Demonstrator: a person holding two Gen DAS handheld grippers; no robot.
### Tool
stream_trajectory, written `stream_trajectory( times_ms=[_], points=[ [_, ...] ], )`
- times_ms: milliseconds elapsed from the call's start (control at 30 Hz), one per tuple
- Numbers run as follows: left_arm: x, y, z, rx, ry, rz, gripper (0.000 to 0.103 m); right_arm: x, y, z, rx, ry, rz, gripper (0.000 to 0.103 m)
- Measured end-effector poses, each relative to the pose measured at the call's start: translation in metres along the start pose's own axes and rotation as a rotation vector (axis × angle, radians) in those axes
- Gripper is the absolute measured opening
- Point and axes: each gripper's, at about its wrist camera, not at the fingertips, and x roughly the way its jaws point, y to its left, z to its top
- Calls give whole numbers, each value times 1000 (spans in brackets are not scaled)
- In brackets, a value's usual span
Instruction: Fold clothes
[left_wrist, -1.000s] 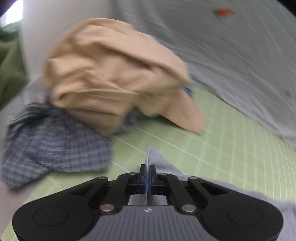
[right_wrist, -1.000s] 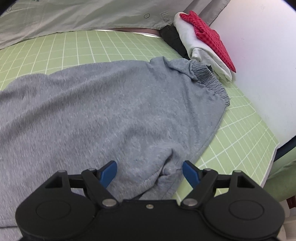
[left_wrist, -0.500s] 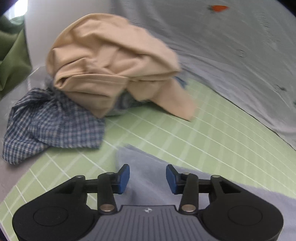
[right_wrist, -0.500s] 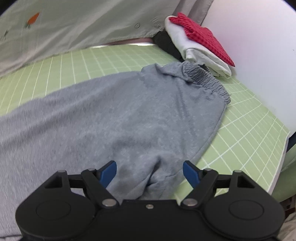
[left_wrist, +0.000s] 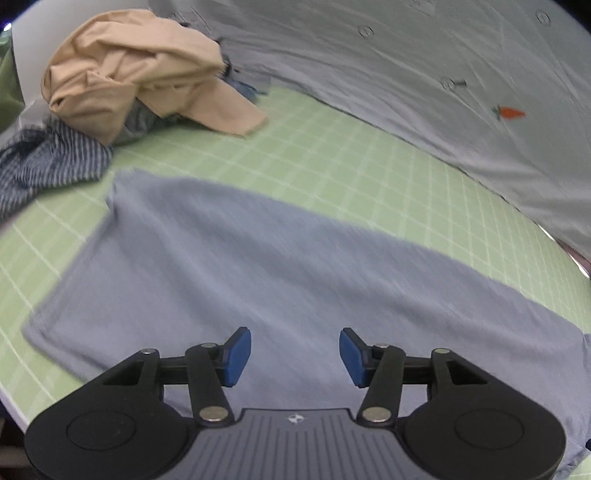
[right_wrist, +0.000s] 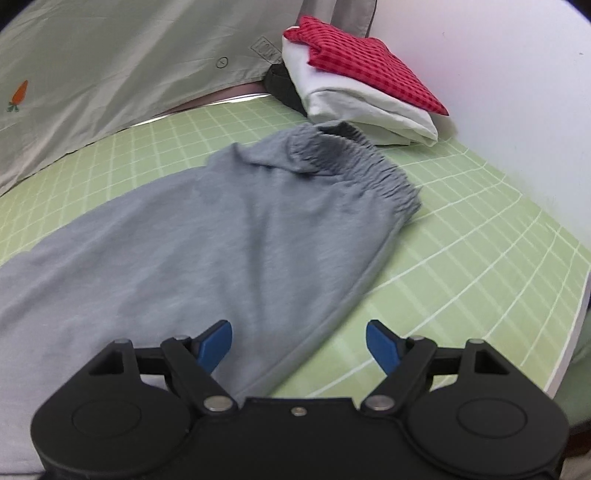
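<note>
Grey sweatpants (left_wrist: 258, 258) lie flat on the green grid mat (left_wrist: 332, 155), leg end at the left. In the right wrist view the sweatpants (right_wrist: 221, 240) show their elastic waistband (right_wrist: 362, 173) at the far right. My left gripper (left_wrist: 295, 350) is open and empty, hovering above the leg part. My right gripper (right_wrist: 299, 341) is open and empty, above the near edge of the pants close to the waist end.
A pile of unfolded clothes, a beige garment (left_wrist: 140, 70) over blue checked cloth (left_wrist: 44, 162), sits at the mat's far left. A folded stack with a red checked piece (right_wrist: 365, 77) on white stands at the far right. A grey sheet (left_wrist: 424, 74) hangs behind. The mat's edge (right_wrist: 569, 347) is at the right.
My left gripper let go of the pant-leg edge, opened, and pulled back and up, so more of the pants shows. My right gripper stayed open and drew back toward the near edge.
</note>
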Motion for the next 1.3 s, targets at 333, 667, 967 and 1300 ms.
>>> stream_trajectory(
  times_ms=[333, 667, 967, 1300],
  points=[
    [3, -87, -47, -61, 38, 49, 55, 70, -73, 69, 34, -3, 28, 81],
    [4, -145, -57, -25, 70, 143, 56, 146, -107, 144, 127, -59, 18, 94],
    [4, -165, -56, 9, 82, 181, 61, 140, -139, 136, 323, 9, 106, 92],
    [-9, -161, -67, -1, 57, 141, 62, 122, -114, 109, 193, 27, 179, 31]
  ],
)
